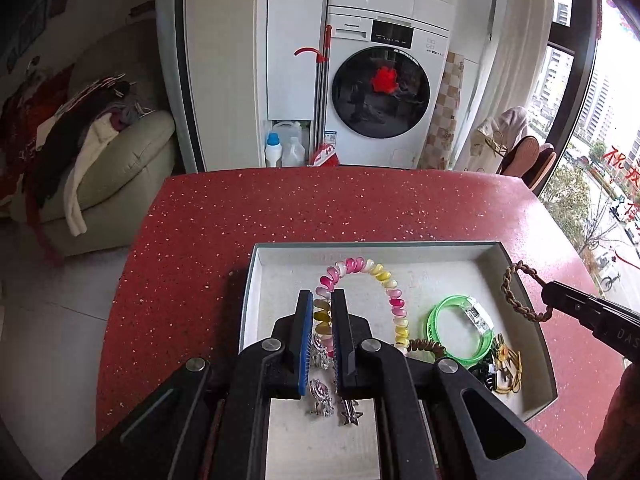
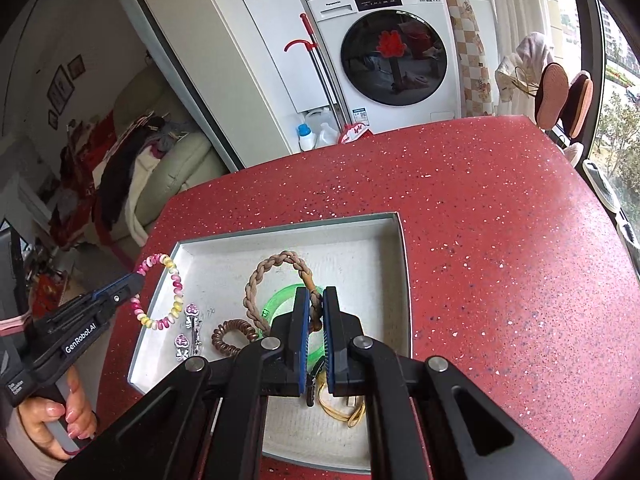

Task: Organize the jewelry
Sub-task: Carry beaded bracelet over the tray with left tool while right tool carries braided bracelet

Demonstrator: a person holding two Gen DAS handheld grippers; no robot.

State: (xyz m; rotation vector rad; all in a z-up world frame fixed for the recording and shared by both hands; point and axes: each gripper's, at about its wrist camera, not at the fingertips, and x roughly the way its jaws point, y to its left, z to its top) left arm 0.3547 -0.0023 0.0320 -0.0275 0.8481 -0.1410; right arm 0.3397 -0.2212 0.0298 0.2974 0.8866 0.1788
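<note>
Pink-yellow-white spiral bracelet (image 1: pixel 362 276) hangs as a loop from the left gripper (image 1: pixel 323 312), jaws closed tight on its coils, held over the left part of the white tray (image 1: pixel 440 246). From the right wrist view the same bracelet dangles at the tray's left rim, clear of the floor of the tray as far as can be told. Braided brown cord bracelet (image 2: pixel 276 280) is pinched in the right gripper (image 2: pixel 316 312), jaws clamped on the cord near its knot, loop standing up above the tray middle.

Under it in the tray: green translucent bangle (image 1: pixel 460 328) with a clear clasp block, lying flat toward the right side. Brown coil hair tie (image 2: pixel 232 338) lies just left of the bangle. Two silver hair clips with pink stones (image 2: pixel 188 332) lie near the tray's left wall. Yellow elastic bands (image 2: pixel 344 408) and a small dark clip sit at the near right corner, partly hidden by the gripper.

Tray sits on a red speckled countertop (image 2: pixel 500 220). A person's hand (image 2: pixel 60 420) grips the left gripper's handle. Beyond the counter: white washing machine (image 1: pixel 380 92), a red-handled mop (image 1: pixel 320 80), detergent bottles (image 1: pixel 280 148), a beige sofa (image 1: pixel 132 152) piled with clothes.
</note>
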